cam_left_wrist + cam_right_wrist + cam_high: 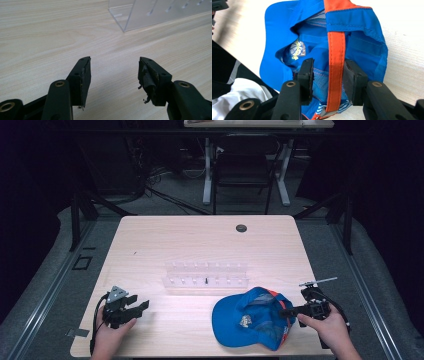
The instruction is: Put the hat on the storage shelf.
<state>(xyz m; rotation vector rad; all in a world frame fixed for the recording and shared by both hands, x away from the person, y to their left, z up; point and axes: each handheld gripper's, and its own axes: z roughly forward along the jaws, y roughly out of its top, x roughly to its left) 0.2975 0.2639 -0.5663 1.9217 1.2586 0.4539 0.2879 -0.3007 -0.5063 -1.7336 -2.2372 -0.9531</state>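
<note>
A blue cap (250, 317) with an orange strap lies crown-down near the table's front right; in the right gripper view the blue cap (287, 37) shows its inside with a printed patch. My right gripper (284, 311) is at the cap's right edge. Its jaws (329, 61) are closed in on the orange strap and the mesh beside it, and fabric fills the gap. My left gripper (141, 302) rests low at the table's front left, open. Between its jaws (114, 59) is bare wood.
A clear acrylic rack (206, 276) with two rows of pegs stands mid-table behind the cap, one small dark piece (205, 280) in it; its corner (155, 12) is ahead of the left gripper. A cable grommet (241, 228) sits far back. A chair (244, 170) stands beyond the table.
</note>
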